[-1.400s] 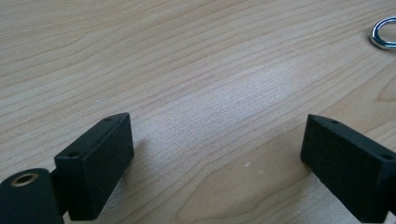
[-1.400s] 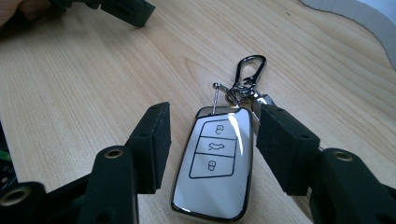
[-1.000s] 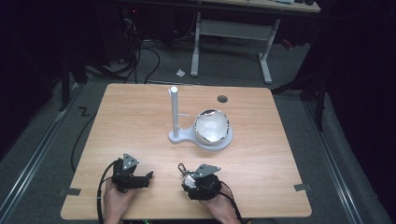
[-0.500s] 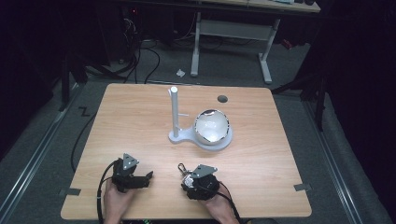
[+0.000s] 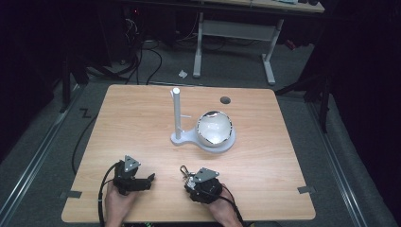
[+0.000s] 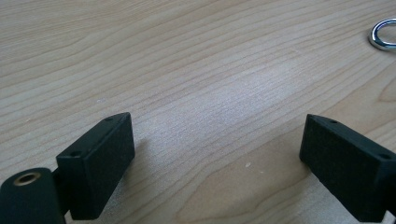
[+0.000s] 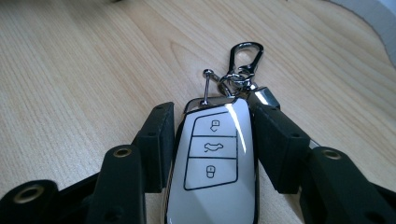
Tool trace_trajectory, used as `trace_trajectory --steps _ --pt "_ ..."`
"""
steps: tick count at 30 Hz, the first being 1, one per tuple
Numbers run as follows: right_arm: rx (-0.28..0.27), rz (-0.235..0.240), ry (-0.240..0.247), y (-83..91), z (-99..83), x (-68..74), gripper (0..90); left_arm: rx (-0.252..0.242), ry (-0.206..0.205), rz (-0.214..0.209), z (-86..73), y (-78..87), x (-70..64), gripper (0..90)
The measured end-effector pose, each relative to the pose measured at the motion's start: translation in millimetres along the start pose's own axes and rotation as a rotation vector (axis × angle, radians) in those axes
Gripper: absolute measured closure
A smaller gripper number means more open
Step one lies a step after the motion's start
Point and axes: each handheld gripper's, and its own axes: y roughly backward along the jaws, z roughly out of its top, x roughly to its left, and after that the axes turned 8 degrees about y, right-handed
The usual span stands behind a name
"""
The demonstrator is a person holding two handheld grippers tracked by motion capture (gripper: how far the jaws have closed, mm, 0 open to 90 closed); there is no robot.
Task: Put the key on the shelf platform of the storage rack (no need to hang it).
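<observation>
Light wood-grain desk (image 5: 142,127) with rounded corners, on grey carpet in a dim room; cables on the floor behind, white legs of another desk (image 5: 267,52) farther back, bits of tape at the near corners. Near the middle of the desk, a white stand (image 5: 177,118) with an upright post, and just beside it a shiny round bowl (image 5: 214,128). No brand or readable writing anywhere; on the white car key fob (image 7: 212,163) just three button icons, lock symbols above and below a car outline. Fob lying flat between the fingers (image 7: 156,144) of the right gripper (image 5: 193,179), closed against both its long sides, metal clasp and ring (image 7: 243,65) poking out beyond the tips. Left gripper (image 6: 215,154) low over bare wood at the near left, fingers wide apart, holding nothing; a silver ring (image 6: 384,36) well off at the upper right.
</observation>
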Motion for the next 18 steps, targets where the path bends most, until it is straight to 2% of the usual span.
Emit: trace_trajectory --steps 8,18 --pt "-0.072 -0.022 -0.021 12.0 -2.1 -4.6 50.6 -0.001 0.001 0.000 0.0 0.0 0.1 10.7" --pt "-0.113 -0.029 -0.048 32.8 -4.4 -16.9 50.8 -0.001 0.002 0.001 0.0 0.1 0.1 11.0"
